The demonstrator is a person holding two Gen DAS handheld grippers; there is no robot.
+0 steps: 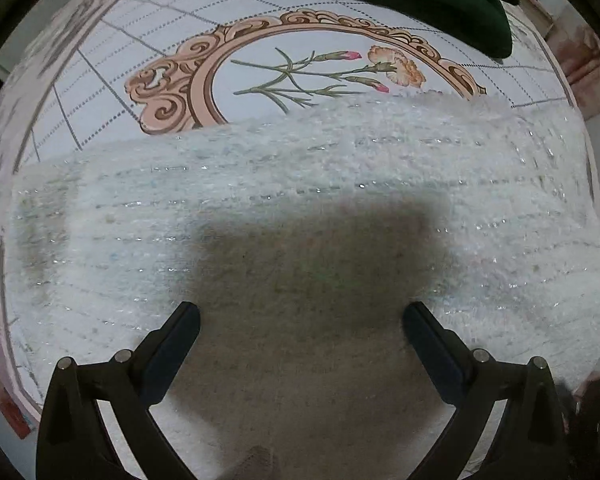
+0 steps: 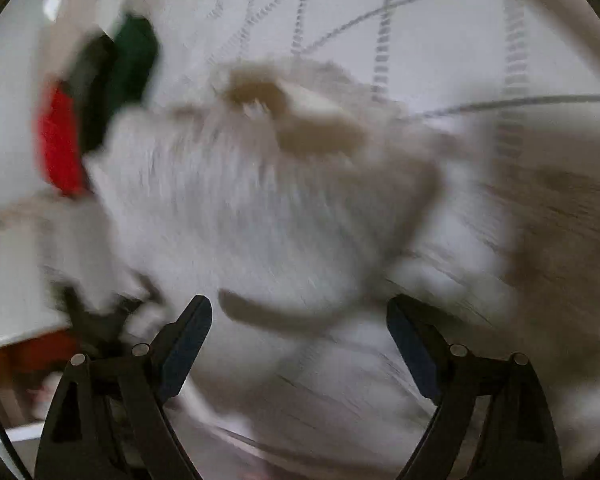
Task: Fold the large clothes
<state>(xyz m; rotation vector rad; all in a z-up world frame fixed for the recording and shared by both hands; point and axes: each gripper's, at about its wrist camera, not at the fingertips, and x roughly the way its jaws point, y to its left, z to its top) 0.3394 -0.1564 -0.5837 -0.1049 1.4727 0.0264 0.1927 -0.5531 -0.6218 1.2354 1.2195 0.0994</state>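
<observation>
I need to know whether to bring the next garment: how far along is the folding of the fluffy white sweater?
Partly done: the white sweater lies on the patterned sheet with one straight folded edge. Nothing is in hand: the left gripper and right gripper are both open and empty. In the blurred right wrist view it still looks bunched, so more folds likely remain.

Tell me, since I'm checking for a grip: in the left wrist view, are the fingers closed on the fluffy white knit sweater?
No: the left gripper has its fingers spread wide above the fluffy white knit sweater, pinching no fabric.
</observation>
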